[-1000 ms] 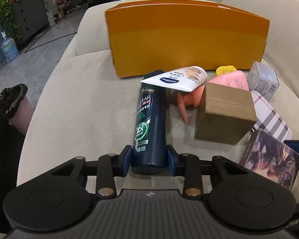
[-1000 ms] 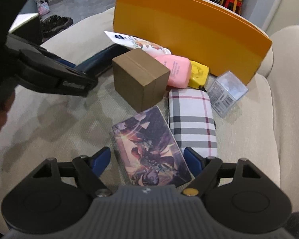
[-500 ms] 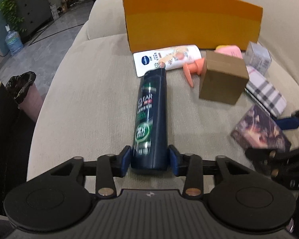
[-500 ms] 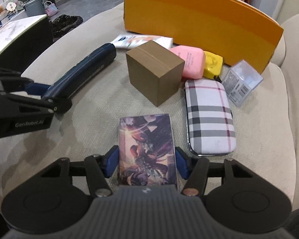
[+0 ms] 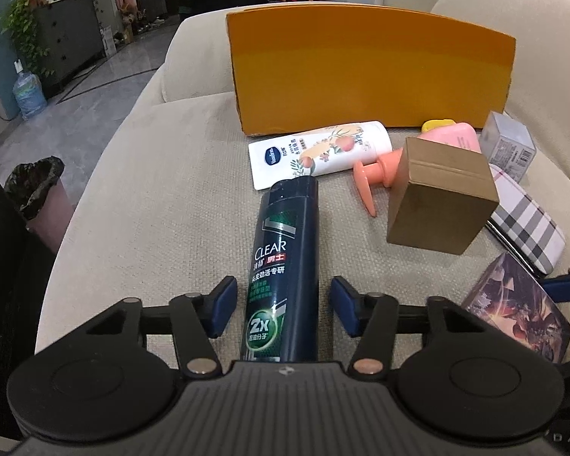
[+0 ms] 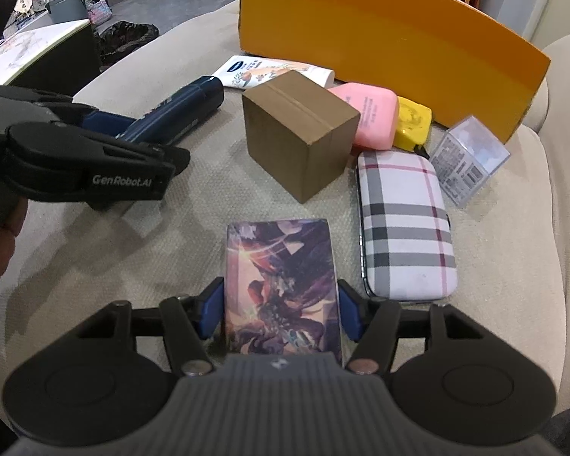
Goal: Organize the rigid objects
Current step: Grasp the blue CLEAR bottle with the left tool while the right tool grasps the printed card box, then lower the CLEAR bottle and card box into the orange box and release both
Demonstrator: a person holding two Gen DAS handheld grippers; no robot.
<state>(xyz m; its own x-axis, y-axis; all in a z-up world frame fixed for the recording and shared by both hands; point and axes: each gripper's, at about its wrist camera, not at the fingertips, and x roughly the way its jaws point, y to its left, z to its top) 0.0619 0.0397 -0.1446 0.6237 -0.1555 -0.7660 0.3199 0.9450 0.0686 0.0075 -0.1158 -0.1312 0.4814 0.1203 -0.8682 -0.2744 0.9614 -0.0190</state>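
Note:
A dark blue CLEAR shampoo bottle (image 5: 285, 266) lies on the beige sofa between the fingers of my left gripper (image 5: 283, 304). The jaws stand open with a gap on each side of the bottle. The bottle also shows in the right wrist view (image 6: 178, 114). My right gripper (image 6: 281, 307) is shut on a picture-printed card box (image 6: 281, 285), seen at the right edge of the left wrist view (image 5: 516, 315). A large orange box (image 5: 368, 68) stands at the back.
On the cushion lie a white lotion pump bottle (image 5: 323, 152), a brown cardboard cube (image 5: 440, 197), a plaid case (image 6: 402, 224), a pink box (image 6: 368, 114), a yellow item (image 6: 414, 121) and a clear box (image 6: 467, 159). A bin (image 5: 38, 193) stands off the sofa's left edge.
My left gripper has opened and let go of the shampoo bottle, which now lies on the cushion. My right gripper closed on the card box and holds it.

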